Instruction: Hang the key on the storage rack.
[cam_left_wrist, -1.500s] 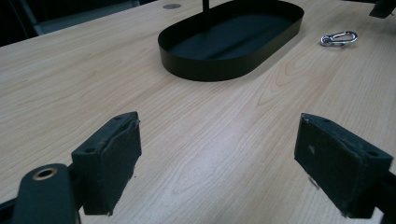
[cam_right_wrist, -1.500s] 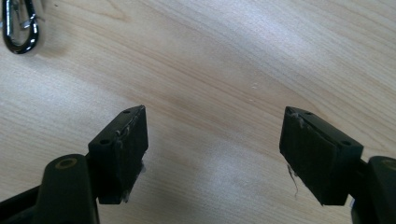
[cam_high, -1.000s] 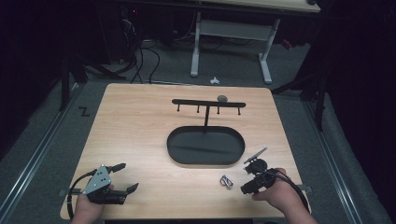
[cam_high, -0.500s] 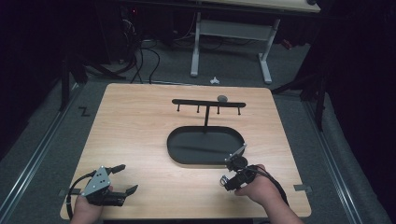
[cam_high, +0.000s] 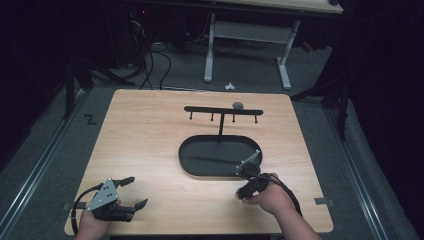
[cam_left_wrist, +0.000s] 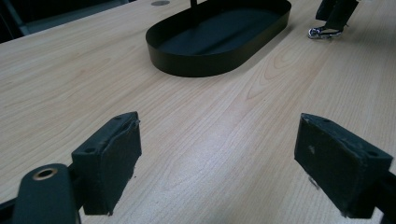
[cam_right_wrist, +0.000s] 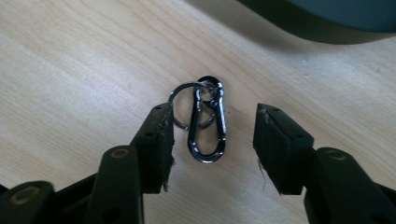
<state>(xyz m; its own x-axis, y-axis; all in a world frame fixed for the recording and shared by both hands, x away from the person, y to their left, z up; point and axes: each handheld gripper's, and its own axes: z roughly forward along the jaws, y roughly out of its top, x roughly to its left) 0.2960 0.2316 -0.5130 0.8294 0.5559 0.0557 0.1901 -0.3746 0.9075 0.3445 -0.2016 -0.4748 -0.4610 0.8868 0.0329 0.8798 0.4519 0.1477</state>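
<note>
since the small dark metal carabiner clip w/ split ring (cam_right_wrist: 207, 122) lies flat on the tabletop betw the right tool's (cam_right_wrist: 212, 144) open jaws, lower, close across its body.

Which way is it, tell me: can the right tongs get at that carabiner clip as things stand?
Probably yes. The right tongs are open, one jaw on each side of the carabiner clip, which lies flat on the table. Nothing sits between them; the black tray is beside it, apart.

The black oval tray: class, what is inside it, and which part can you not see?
Inside the black oval tray only the hook stand's post rises from its dark floor. The right gripper covers its near right rim.
</note>
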